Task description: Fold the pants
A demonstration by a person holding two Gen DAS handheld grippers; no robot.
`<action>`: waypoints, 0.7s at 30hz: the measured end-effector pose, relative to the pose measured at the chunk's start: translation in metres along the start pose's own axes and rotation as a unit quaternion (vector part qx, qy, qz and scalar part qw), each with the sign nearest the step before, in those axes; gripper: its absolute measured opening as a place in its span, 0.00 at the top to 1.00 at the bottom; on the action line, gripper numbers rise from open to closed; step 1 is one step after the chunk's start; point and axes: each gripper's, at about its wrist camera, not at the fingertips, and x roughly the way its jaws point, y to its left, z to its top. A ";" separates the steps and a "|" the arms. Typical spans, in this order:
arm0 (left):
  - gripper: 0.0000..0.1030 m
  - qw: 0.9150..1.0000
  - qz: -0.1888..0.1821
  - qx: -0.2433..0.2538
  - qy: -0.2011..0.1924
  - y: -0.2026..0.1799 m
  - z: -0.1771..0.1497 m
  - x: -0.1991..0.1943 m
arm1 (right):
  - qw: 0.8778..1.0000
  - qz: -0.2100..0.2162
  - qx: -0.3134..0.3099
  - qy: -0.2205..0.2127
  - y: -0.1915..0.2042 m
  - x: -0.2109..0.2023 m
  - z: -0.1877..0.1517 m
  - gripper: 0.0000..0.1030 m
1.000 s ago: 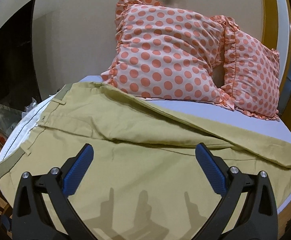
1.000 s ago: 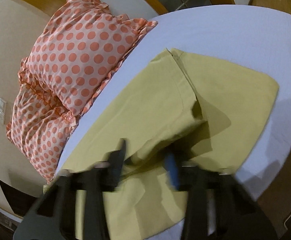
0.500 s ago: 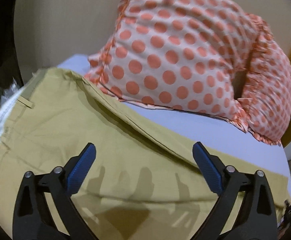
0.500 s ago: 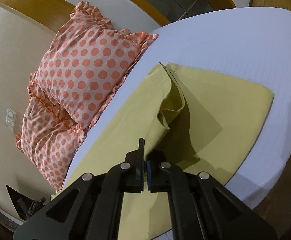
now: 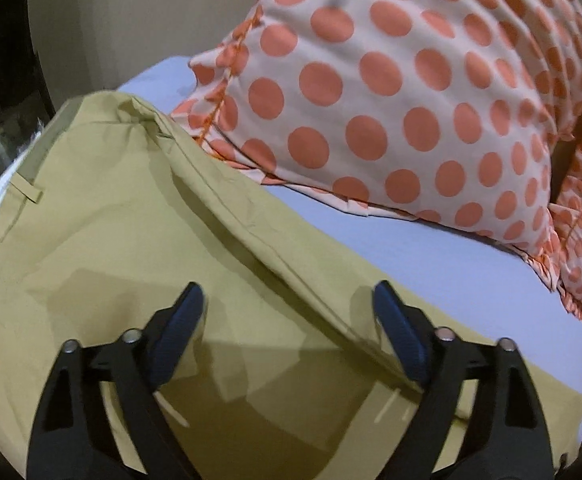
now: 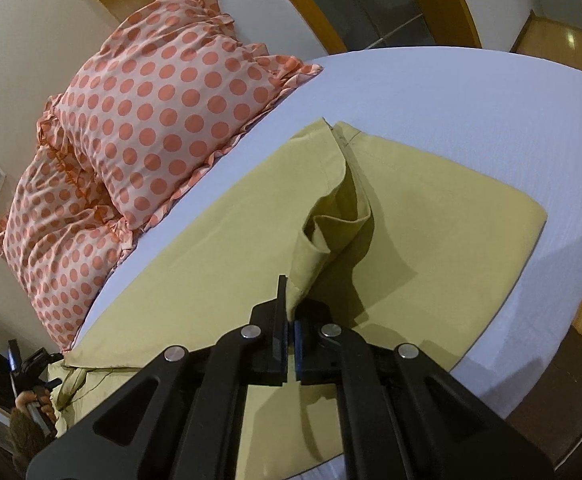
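We have the khaki cotton pants spread on the lilac-sheeted bed, our right gripper clamped on a lifted hem corner. Our left gripper hovers over the seam with nothing between its jaws, which have just been closing — next, we judge, it must pinch that edge to carry the fold.

left gripper neared the pants — jaws narrowing.

a white-sheeted bed carries khaki pants beside polka-dot pillows.
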 end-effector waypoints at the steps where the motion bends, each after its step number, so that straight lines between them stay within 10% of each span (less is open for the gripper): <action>1: 0.29 1.000 -0.002 -0.004 0.007 -0.001 0.001 0.004 | 1.000 0.001 -0.001 0.001 0.000 0.000 0.000 0.98; 3: 0.40 1.000 0.004 -0.007 0.010 -0.005 0.003 0.010 | 1.000 0.003 -0.003 0.001 0.000 0.000 0.000 0.98; 5: 0.77 1.000 0.015 -0.004 0.003 -0.009 0.003 0.010 | 1.000 0.008 -0.001 0.001 -0.002 -0.001 0.000 0.98; 7: 0.92 1.000 -0.020 -0.021 0.005 -0.007 0.001 0.006 | 1.000 0.014 0.002 0.002 -0.003 -0.001 0.000 0.98; 21: 0.98 0.991 -0.077 0.021 -0.107 0.023 -0.083 -0.127 | 0.999 0.021 0.012 -0.032 -0.016 -0.026 0.013 0.98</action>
